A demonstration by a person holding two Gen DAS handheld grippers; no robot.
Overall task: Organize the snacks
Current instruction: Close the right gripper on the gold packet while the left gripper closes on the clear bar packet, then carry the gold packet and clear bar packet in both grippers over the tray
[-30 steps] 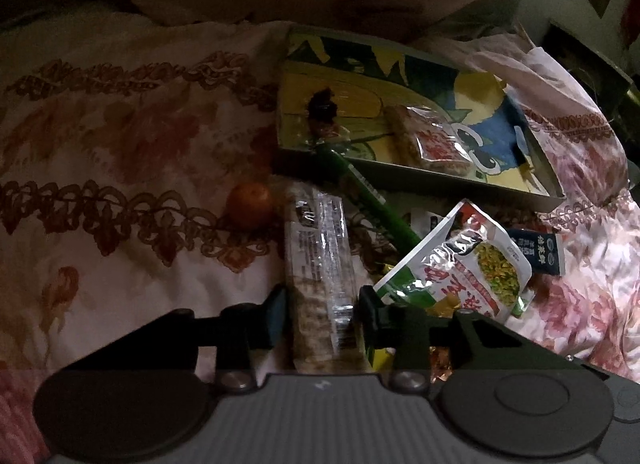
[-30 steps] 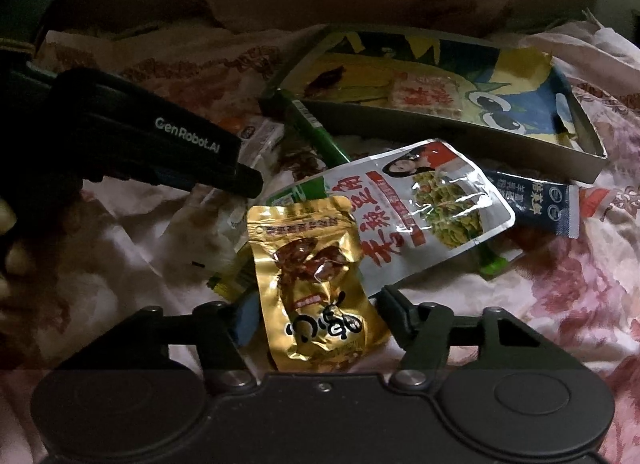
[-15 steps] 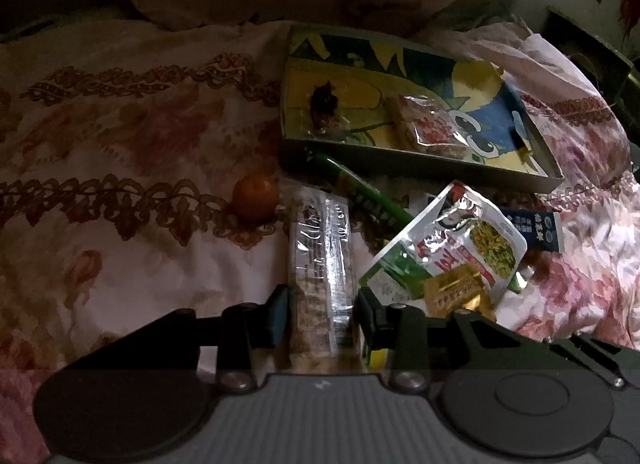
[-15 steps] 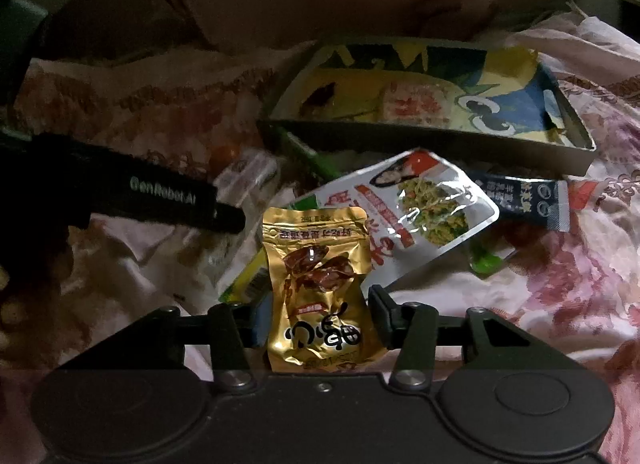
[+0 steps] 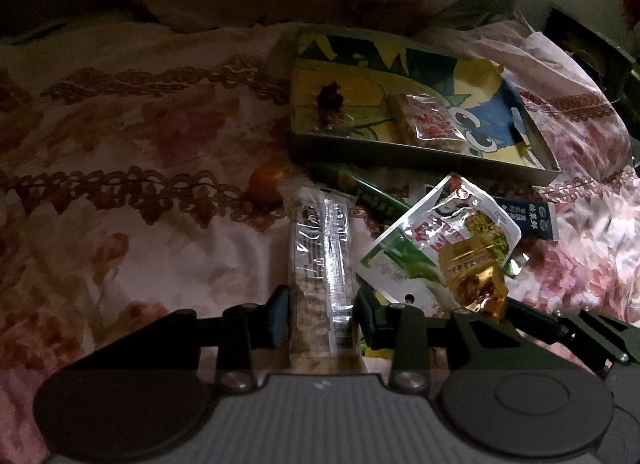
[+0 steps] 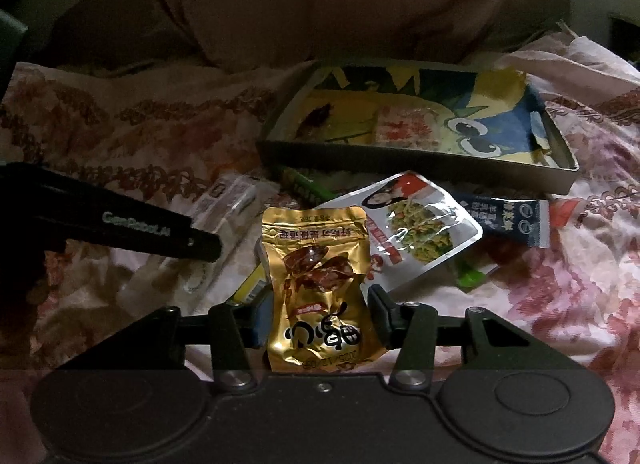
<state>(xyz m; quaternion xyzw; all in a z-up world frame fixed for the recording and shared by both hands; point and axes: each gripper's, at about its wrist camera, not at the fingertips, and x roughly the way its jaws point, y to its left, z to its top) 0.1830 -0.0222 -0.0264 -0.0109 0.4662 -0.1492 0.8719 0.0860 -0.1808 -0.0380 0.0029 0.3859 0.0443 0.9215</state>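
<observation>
Presently: my left gripper [image 5: 322, 314] clamps the clear cracker bar [image 5: 320, 260]; my right gripper [image 6: 318, 322], jaws just narrowed, pinches the gold pouch [image 6: 318, 292]. Tray [image 6: 400, 166] far, open bedspread [image 5: 120, 192] left.

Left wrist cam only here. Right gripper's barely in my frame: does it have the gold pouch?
Observer: Yes. In the right wrist view, the right gripper has just been closing its jaws, and they now press both sides of the gold pouch.
Operator: Gripped where?
Observer: At its near end. The rest sticks forward over a yellow packet.
Operator: Anything beyond the navy stick?
Observer: A red wrapper corner shows just past the right end of the navy stick.
</observation>
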